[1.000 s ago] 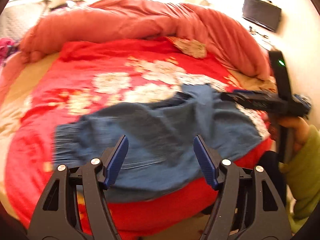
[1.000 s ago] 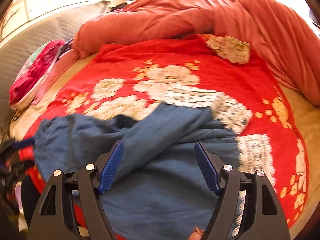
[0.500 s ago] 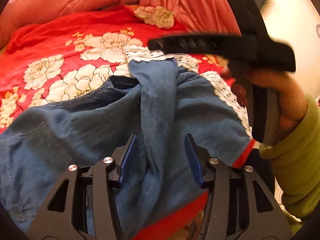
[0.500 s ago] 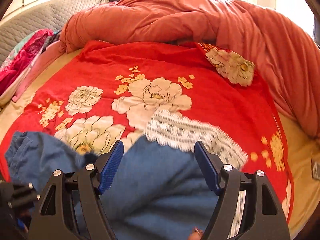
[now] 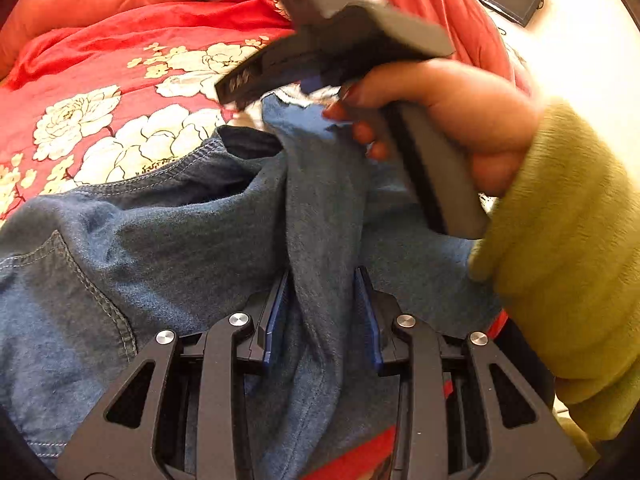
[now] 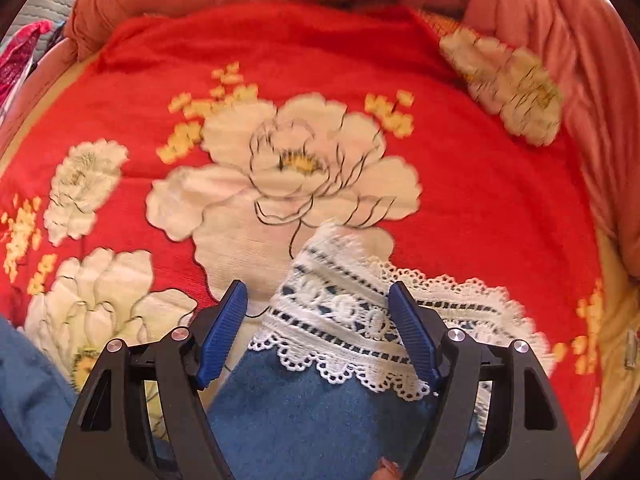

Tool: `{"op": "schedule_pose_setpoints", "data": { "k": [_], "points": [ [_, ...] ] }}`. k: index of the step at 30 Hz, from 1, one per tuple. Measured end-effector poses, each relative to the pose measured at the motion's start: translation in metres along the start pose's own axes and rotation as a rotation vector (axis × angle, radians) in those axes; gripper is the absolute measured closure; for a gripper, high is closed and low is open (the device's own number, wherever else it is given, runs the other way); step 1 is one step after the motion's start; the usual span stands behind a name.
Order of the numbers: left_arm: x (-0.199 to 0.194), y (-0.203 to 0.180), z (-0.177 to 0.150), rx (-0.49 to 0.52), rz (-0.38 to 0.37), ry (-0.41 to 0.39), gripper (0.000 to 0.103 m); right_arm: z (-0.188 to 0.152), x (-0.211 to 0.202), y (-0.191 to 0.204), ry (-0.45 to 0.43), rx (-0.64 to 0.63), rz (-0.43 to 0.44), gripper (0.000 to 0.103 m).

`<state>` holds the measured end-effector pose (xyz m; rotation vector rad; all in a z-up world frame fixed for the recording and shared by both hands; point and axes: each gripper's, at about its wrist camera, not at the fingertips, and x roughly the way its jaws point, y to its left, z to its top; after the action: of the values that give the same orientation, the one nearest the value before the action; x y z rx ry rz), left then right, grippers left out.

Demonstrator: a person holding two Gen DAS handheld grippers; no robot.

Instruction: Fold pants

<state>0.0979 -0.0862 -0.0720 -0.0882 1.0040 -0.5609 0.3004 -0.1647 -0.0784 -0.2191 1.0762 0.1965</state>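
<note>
Right gripper (image 6: 320,332) jaws gape over pants' lace hem (image 6: 340,320).

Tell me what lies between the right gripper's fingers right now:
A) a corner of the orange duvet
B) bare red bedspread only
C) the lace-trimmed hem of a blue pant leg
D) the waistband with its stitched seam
C: in the right wrist view, the white lace trim at the end of the blue pants lies between the open fingers of the right gripper, on the red floral bedspread.
</note>
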Motion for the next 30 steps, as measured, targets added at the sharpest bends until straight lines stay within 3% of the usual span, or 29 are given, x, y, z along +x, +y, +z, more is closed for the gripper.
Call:
{"op": "schedule_pose_setpoints", "data": {
  "k": [1, 3, 4, 5, 8, 11, 19, 21, 22, 23, 28, 30],
  "points": [
    [0.002, 0.000, 0.001, -0.006, 0.001, -0.001, 0.077, -0.002, 0.001, -0.002, -0.012, 0.008, 0.011, 0.037],
    [0.004, 0.001, 0.001, -0.021, -0.004, -0.004, 0.077, -0.004, -0.005, -0.013, -0.040, 0.036, 0.009, 0.079],
    [0.004, 0.001, 0.001, -0.022, -0.003, -0.007, 0.077, -0.005, -0.010, -0.021, -0.060, 0.061, 0.031, 0.091],
    [0.003, 0.001, 0.001, -0.023, -0.002, -0.008, 0.077, -0.006, -0.013, -0.027, -0.071, 0.083, 0.054, 0.093],
    [0.002, 0.000, 0.001, -0.025, -0.005, -0.015, 0.075, -0.022, -0.033, -0.062, -0.117, 0.235, 0.197, 0.094],
    [0.001, -0.001, 0.001, -0.019, -0.014, -0.021, 0.068, -0.040, -0.058, -0.085, -0.182, 0.289, 0.221, 0.094],
    [0.001, -0.009, 0.005, 0.010, 0.005, -0.039, 0.067, -0.096, -0.115, -0.137, -0.299, 0.440, 0.277, 0.094],
    [0.001, -0.010, 0.006, 0.016, 0.006, -0.042, 0.077, -0.106, -0.122, -0.143, -0.307, 0.459, 0.284, 0.094],
    [0.000, -0.012, 0.006, 0.023, -0.001, -0.043, 0.091, -0.112, -0.125, -0.146, -0.310, 0.469, 0.292, 0.093],
    [-0.001, -0.014, 0.006, 0.029, -0.007, -0.047, 0.096, -0.118, -0.128, -0.150, -0.317, 0.483, 0.304, 0.093],
    [-0.019, -0.021, 0.004, 0.086, -0.011, -0.066, 0.098, -0.153, -0.146, -0.157, -0.350, 0.551, 0.351, 0.093],
    [-0.022, -0.021, 0.001, 0.109, 0.015, -0.062, 0.098, -0.169, -0.149, -0.160, -0.340, 0.579, 0.369, 0.087]
  ]
}}
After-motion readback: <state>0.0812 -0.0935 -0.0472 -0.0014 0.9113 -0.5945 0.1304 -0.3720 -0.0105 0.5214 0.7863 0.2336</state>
